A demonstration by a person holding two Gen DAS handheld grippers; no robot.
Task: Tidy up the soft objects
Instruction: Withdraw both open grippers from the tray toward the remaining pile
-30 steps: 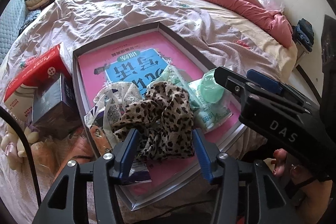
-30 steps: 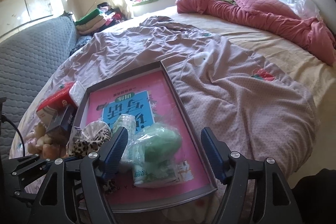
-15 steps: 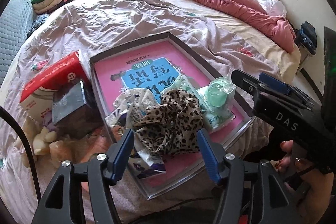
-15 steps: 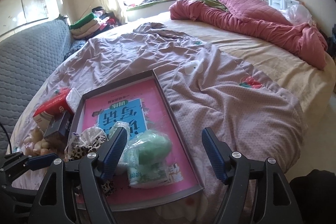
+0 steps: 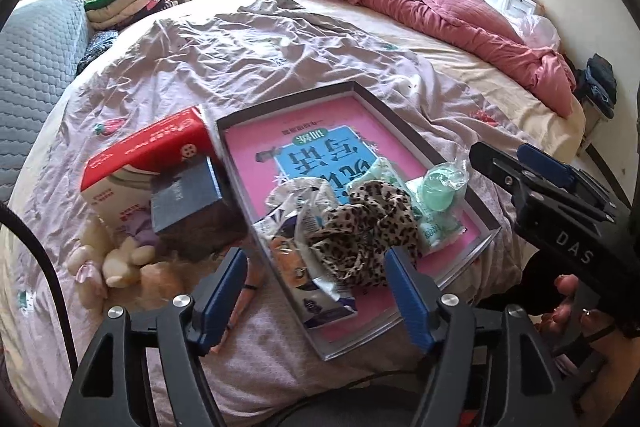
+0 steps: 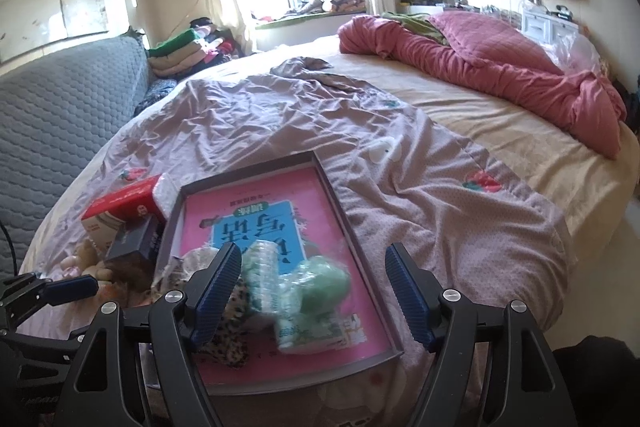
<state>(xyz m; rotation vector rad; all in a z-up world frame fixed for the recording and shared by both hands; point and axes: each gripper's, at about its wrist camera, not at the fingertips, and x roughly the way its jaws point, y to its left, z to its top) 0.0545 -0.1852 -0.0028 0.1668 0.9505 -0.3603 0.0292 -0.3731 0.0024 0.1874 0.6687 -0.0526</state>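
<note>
A crumpled leopard-print cloth (image 5: 364, 227) lies in a grey tray (image 5: 400, 119) lined with a pink book, on the bed. Beside the cloth are a green wrapped pack (image 5: 436, 191) and a foil snack bag (image 5: 304, 267). My left gripper (image 5: 316, 291) hovers above and short of the cloth. Its jaws are opening and nothing is pressed between them. My right gripper (image 6: 314, 283) is open above the green pack (image 6: 316, 291) without touching it. The cloth (image 6: 236, 307) shows behind its left finger, and the tray (image 6: 336, 195) lies ahead.
A red box (image 5: 148, 155), a dark box (image 5: 188, 199) and a pale plush toy (image 5: 120, 259) sit left of the tray. A rumpled mauve sheet (image 5: 260, 67) covers the bed, with a pink quilt (image 6: 480, 67) at the far right. A grey padded headboard (image 6: 60, 115) is at the left.
The left jaws have spread wider and pulled up and back from the leopard cloth, which stays in the tray. The right gripper has also lifted back, so the tray looks smaller.
</note>
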